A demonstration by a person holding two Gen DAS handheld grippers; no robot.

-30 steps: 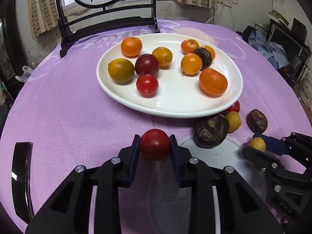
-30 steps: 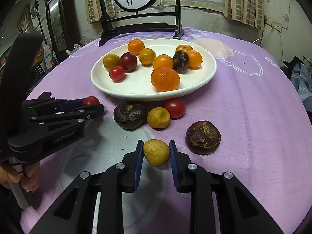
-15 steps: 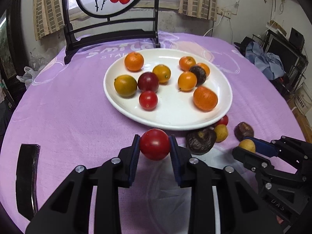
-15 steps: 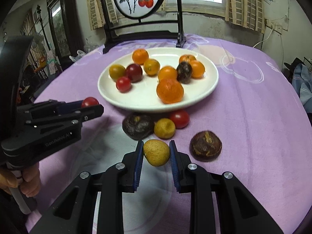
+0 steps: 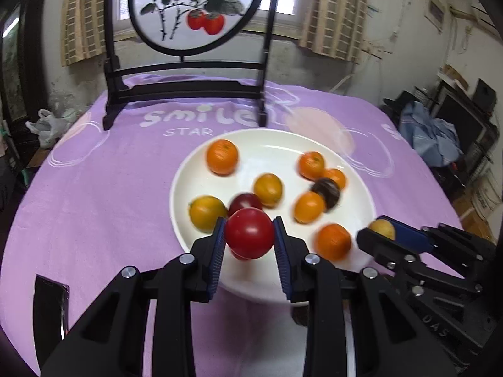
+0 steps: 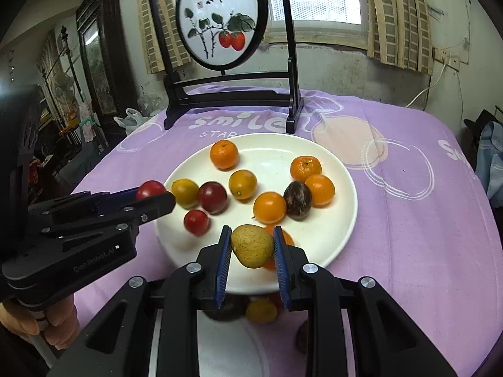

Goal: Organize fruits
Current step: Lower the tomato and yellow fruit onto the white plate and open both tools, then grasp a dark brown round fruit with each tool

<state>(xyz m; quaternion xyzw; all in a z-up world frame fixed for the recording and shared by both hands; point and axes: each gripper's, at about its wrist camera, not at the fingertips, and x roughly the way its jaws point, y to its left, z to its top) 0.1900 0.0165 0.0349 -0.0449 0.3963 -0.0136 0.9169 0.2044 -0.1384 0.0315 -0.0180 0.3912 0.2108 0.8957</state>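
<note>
A white plate (image 5: 270,147) (image 6: 339,220) on the purple tablecloth holds several oranges, yellow fruits, dark red fruits and a dark brown fruit (image 6: 297,200). My left gripper (image 5: 250,235) is shut on a red tomato (image 5: 249,233), held above the plate's near rim. In the right wrist view the same tomato (image 6: 150,189) and left gripper (image 6: 154,198) hang over the plate's left edge. My right gripper (image 6: 251,246) is shut on a yellow-green fruit (image 6: 252,245) above the plate's near side. That fruit (image 5: 382,228) shows at the right in the left wrist view.
A black stand with a round persimmon painting (image 5: 191,9) (image 6: 220,22) rises behind the plate. Loose fruits (image 6: 261,311) lie on the cloth below the plate's near rim, partly hidden by the fingers. A dark flat object (image 5: 50,308) lies on the cloth at left. A hand (image 6: 47,323) holds the left gripper.
Both grippers rose and moved forward with their fruits, from over the cloth in front of the plate to above its near part. The loose fruits on the cloth dropped below the fingers.
</note>
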